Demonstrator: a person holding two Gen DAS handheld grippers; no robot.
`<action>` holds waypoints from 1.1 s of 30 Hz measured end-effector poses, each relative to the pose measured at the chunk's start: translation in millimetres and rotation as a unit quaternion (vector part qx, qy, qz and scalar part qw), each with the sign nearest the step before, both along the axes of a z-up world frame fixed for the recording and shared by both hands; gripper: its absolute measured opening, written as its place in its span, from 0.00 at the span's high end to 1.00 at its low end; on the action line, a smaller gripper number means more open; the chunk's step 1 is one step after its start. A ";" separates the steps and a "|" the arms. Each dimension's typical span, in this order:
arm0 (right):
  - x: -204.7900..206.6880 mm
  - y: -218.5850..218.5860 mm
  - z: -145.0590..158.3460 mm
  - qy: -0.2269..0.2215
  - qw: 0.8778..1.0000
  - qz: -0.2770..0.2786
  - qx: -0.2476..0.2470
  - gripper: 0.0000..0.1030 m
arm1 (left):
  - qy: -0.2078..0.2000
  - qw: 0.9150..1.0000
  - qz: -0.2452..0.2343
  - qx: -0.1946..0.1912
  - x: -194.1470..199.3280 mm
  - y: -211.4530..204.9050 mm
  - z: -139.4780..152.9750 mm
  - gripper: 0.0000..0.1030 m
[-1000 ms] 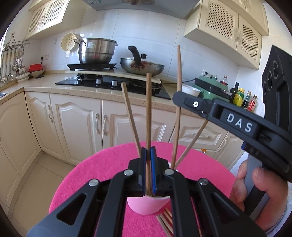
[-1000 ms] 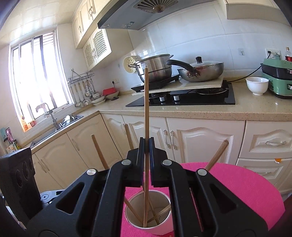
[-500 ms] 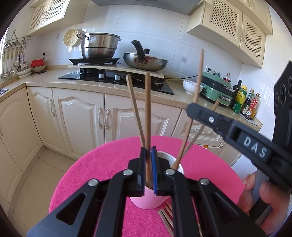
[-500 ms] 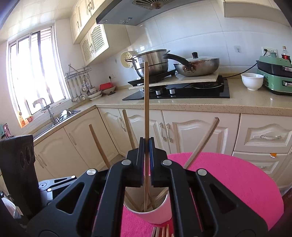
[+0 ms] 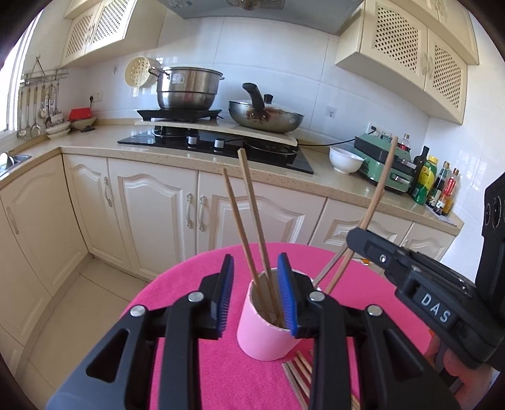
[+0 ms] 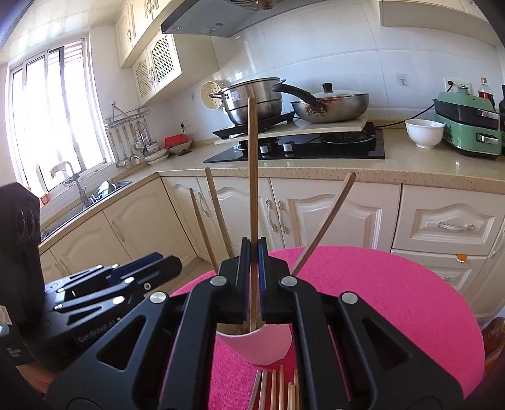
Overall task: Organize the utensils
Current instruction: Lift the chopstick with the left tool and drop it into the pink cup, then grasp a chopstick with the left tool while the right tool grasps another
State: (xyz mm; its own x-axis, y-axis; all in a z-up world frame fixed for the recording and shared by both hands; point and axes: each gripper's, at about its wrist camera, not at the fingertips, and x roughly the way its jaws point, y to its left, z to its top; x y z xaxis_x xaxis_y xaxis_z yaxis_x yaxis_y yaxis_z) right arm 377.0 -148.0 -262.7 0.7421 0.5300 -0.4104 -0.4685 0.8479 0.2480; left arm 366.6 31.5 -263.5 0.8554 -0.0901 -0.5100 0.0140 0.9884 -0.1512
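Released chopstick point(image 5: 255, 220) stands in cup point(image 5: 262, 331), left tool point(image 5: 257, 296) opening

I'm in a home kitchen: cream cabinets point(image 5: 151, 205), a speckled counter point(image 6: 410, 167) with a black gas hob point(image 5: 214, 145), steel pot point(image 5: 186, 91) and wok point(image 5: 265, 116), range hood point(image 6: 214, 19), a sink point(image 6: 94, 195) under the window point(image 6: 56, 104), and hanging ladles point(image 6: 126, 142).
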 end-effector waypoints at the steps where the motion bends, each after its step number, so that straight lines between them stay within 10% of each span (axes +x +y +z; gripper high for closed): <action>1: -1.1 1.5 -1.1 0.000 1.000 0.000 -0.004 0.95 | 0.000 1.000 0.002 0.005 -1.2 -0.3 0.8 0.73; 20: -12.3 8.7 -22.0 0.042 0.999 -0.009 -0.028 0.94 | 0.010 0.999 0.022 0.031 -23.7 -1.3 7.7 0.69; 22: -15.0 7.6 -19.6 0.043 0.999 -0.015 -0.031 0.89 | 0.010 0.999 0.023 0.033 -26.5 -1.6 8.7 0.68; 26: -26.1 -0.5 -10.2 0.029 0.999 -0.021 -0.020 0.47 | 0.010 0.999 0.019 0.034 -33.3 -3.1 11.3 0.68; 33: -47.7 -21.0 7.2 0.014 0.999 -0.026 -0.036 0.47 | 0.022 0.999 0.015 0.030 -48.9 -8.6 10.7 0.68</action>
